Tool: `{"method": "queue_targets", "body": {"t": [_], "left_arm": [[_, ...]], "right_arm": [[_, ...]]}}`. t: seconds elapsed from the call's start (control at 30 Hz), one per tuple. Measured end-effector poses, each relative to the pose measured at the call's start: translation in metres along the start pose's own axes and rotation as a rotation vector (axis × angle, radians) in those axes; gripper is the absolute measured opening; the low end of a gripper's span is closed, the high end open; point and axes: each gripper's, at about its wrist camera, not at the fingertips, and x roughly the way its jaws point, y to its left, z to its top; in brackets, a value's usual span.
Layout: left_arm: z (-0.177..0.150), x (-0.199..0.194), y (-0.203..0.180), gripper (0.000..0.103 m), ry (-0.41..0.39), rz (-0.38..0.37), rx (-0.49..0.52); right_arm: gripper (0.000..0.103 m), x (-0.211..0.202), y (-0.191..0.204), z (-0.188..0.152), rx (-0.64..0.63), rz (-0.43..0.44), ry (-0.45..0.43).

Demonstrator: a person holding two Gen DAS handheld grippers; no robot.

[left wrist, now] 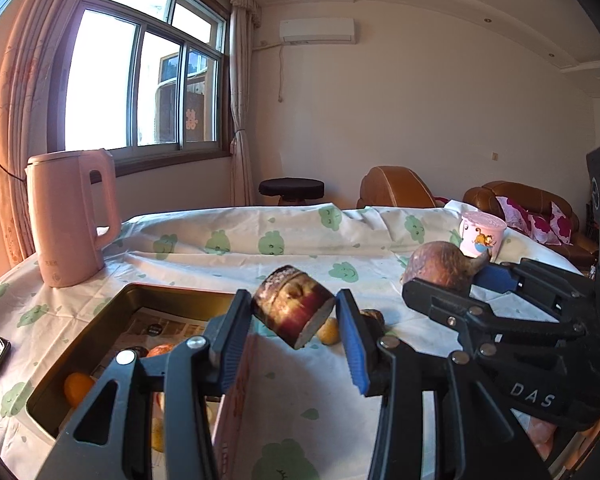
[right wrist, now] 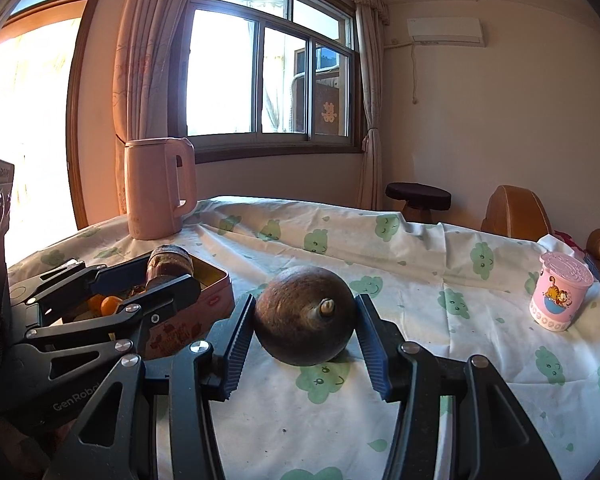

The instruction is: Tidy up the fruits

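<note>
Ahead of me a wide sliding window [right wrist: 268, 76] floods the room with daylight, pink curtains [right wrist: 140, 60] tied back at its sides. An air conditioner [left wrist: 318, 31] hangs high on the cream wall [left wrist: 440, 112]. Below sit a dark round stool [left wrist: 291, 189] and brown leather armchairs [left wrist: 396, 188].

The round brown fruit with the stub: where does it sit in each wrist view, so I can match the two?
Left wrist view: the round fruit is right of centre, clamped in the right gripper, just below the cartoon cup.
Right wrist view: it is at centre, between the same gripper's blue pads, stub toward the camera.
Shared landmark: the pink kettle at the table's far left, under the window.
</note>
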Motion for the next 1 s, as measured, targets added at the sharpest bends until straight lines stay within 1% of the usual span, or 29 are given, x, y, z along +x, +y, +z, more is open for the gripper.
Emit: {"method": "queue_targets", "body": {"t": [0.6, 1.0], "left_arm": [[-0.008, -0.02, 0.064, 0.045, 0.001, 0.11, -0.062], [-0.007, -0.045, 0.12, 0.045, 0.004, 0.188, -0.118]], "right_arm": [[0.052, 0.026, 0.068, 0.021, -0.087, 0.122, 0.008], [0.052, 0.026, 0.098, 0.028, -0.111, 0.183, 0.001]]}}
